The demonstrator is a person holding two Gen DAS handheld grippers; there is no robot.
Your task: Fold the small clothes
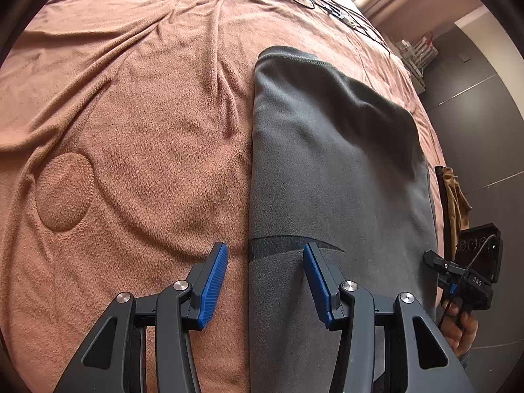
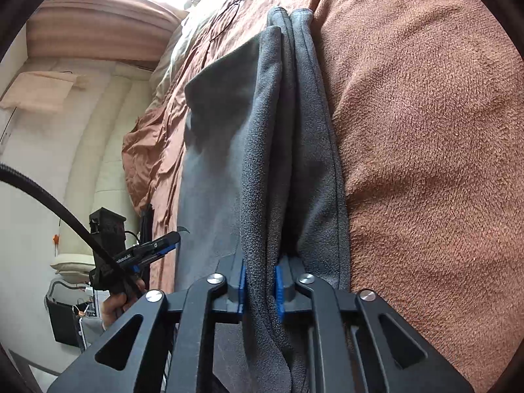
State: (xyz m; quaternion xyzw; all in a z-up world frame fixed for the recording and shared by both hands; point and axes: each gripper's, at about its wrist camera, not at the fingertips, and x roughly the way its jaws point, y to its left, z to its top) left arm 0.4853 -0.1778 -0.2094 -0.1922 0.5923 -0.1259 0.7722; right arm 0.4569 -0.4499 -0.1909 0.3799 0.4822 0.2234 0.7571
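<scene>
We are working on a bed covered by a rust-brown fleece blanket [image 1: 137, 124], with a pale padded headboard [image 2: 98, 170] beyond it. On the blanket lies the grey garment [image 1: 334, 150], a soft fleece piece already doubled lengthwise, its long edge running away from us near the bed's side. We judge it light and limp, with no stiffness to hold a crease, so it will sag wherever it is not supported; the napped surface should grip rather than slip, and nothing about it is fragile. The stacked layers along an edge look like the best place to pinch, taking every layer at once. The right gripper [image 2: 260, 290] does just that: its blue pads are pressed in on a bunched ridge of the grey garment, all folds caught between them. The left gripper [image 1: 265, 281] stands about half spread over the garment's near edge, one finger above the blanket, the other above the cloth, pinching nothing.
</scene>
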